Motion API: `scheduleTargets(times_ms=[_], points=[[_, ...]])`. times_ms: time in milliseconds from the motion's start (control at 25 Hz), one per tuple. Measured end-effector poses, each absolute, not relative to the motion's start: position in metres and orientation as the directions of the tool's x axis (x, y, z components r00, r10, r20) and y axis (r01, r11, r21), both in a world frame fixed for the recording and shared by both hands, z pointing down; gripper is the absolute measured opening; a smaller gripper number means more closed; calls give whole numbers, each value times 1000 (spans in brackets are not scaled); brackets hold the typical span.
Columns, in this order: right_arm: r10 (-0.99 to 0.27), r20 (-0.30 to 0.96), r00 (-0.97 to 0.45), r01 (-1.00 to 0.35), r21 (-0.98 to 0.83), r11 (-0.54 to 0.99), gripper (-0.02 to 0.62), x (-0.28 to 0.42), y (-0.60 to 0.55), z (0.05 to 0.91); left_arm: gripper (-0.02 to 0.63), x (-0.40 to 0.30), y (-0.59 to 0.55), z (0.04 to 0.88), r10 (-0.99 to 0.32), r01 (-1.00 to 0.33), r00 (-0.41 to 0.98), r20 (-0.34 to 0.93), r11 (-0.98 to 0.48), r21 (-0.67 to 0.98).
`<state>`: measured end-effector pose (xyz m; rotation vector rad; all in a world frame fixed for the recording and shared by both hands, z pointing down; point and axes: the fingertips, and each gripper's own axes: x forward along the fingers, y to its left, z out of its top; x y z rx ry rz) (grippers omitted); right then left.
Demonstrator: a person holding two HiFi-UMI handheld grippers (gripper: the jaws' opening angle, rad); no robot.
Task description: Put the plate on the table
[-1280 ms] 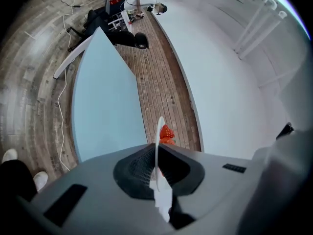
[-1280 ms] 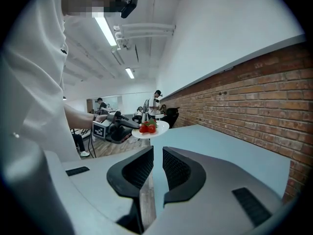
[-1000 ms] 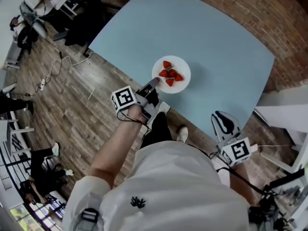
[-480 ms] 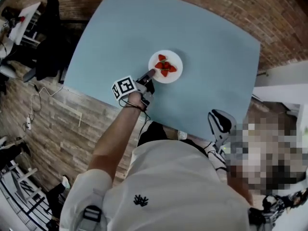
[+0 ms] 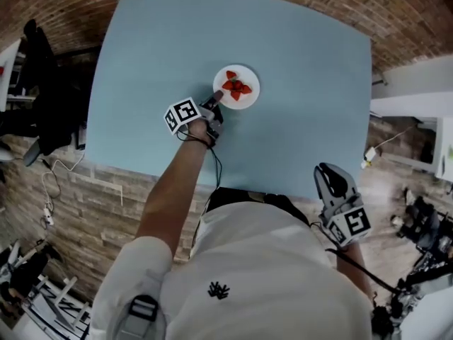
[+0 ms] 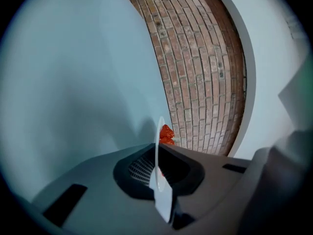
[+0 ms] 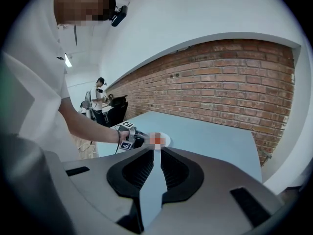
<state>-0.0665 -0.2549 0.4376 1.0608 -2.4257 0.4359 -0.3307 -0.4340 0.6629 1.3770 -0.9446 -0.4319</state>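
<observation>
Head view: your left gripper (image 5: 214,103) pinches the near rim of the stiff, breakable plate (image 5: 248,96) of strawberries (image 5: 236,86) at the middle of the table (image 5: 304,62); left gripper view: the jaws are clamped on that thin, probably slick rim, so keep it level; right gripper view: the right gripper (image 7: 154,153) is closed and empty.

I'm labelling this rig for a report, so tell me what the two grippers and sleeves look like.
Both the left gripper and right gripper have grey bodies with black ribbed pads, a white cube with black square markers and a thin black cable. The person wears a white short-sleeved T-shirt.
</observation>
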Motion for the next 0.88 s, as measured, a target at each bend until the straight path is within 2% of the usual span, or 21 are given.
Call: scheduleTargets(times_ms=[520,880], points=[[-636,551,-540,-798,-94,596,48,-66,-255,438,14,-328,-449,688,-689,-337,594,415,255,906],[-657,552,-514,-820,-91,564,48,-54,-252,438,36,-322,-458,693,-607,-562,549,574,241,791]])
